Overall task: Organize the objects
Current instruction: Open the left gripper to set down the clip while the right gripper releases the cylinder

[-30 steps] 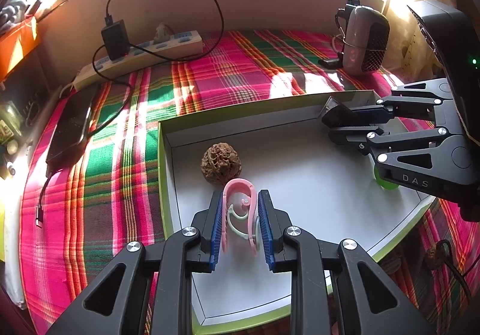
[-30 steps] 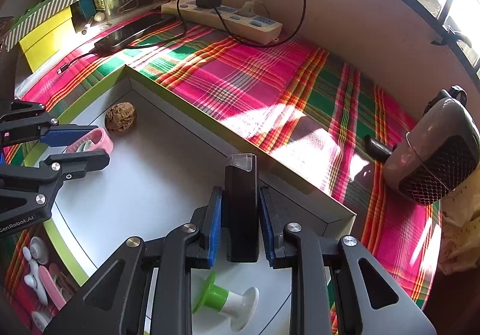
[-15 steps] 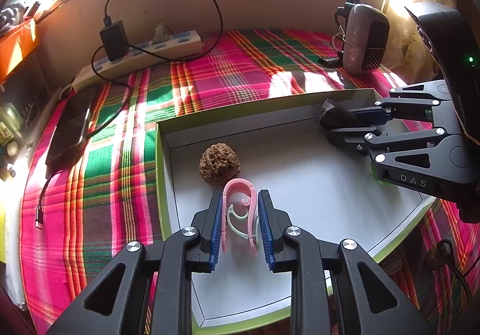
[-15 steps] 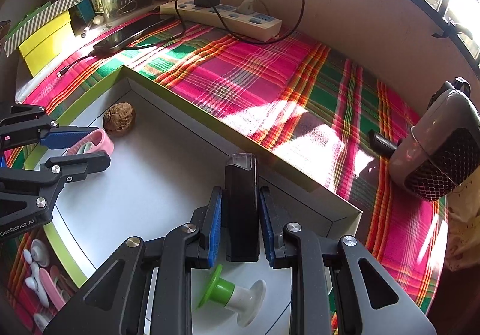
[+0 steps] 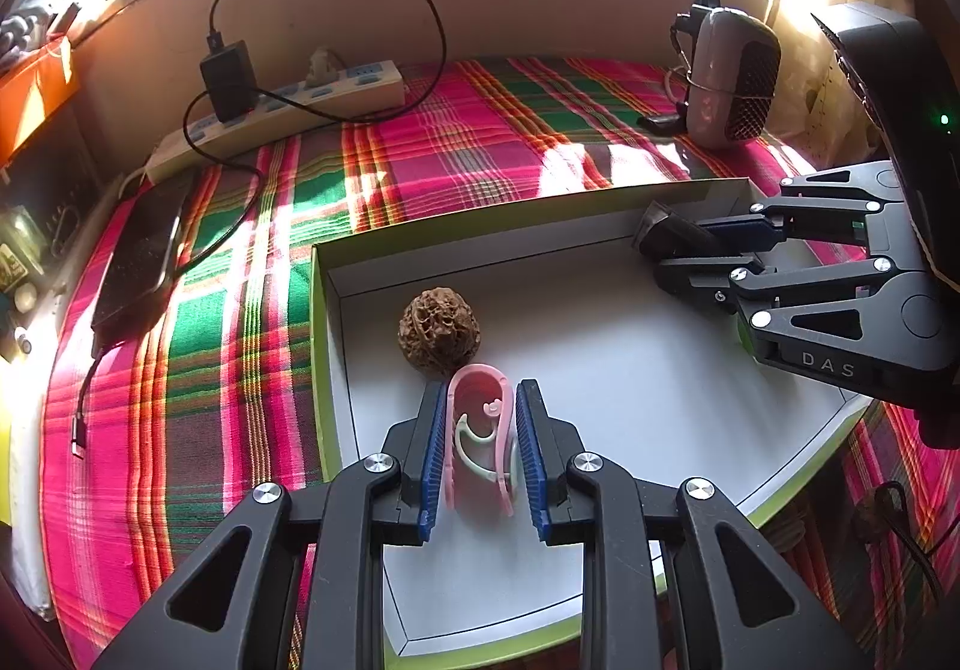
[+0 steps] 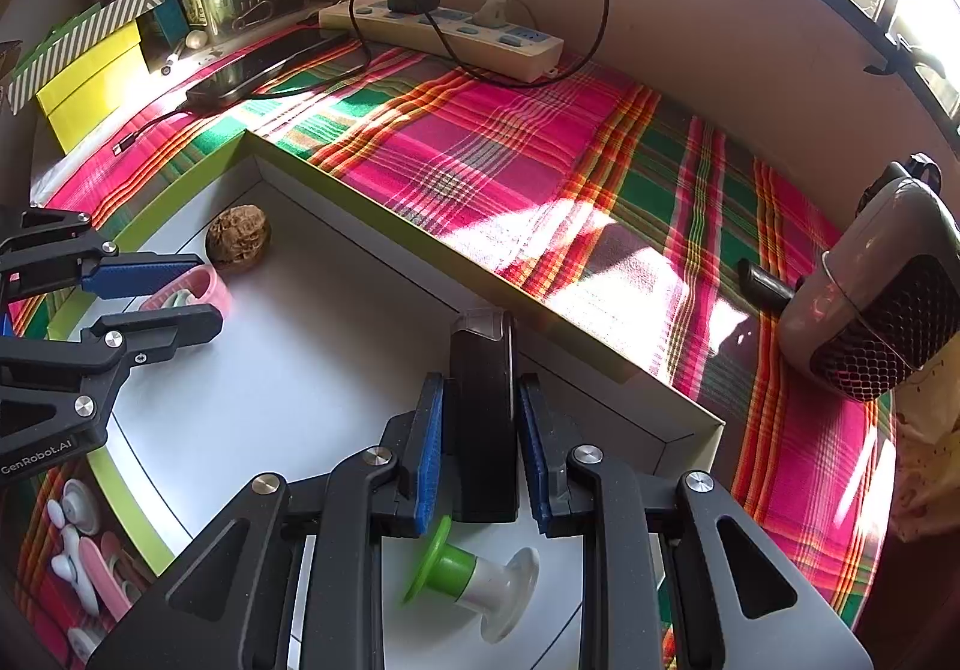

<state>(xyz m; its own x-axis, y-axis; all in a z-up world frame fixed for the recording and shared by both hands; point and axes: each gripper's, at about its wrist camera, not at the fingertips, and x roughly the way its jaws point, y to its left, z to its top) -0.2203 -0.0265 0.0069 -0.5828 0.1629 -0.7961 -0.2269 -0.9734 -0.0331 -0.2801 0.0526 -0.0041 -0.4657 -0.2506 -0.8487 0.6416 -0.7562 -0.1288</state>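
The left tongs (image 5: 478,451) gripped a pink clip (image 5: 480,430), its long axis running forward along the fingers, beside a walnut (image 5: 439,331). The right tongs (image 6: 480,451) clamped a black case (image 6: 483,418), pointing forward, over the white tray (image 6: 336,346).

My left gripper (image 5: 480,448) is clamped on the pink clip (image 5: 480,430) over the white box floor (image 5: 630,388), walnut (image 5: 439,331) just ahead. Right gripper (image 5: 690,256) grips a black block (image 5: 669,232) at the far corner.
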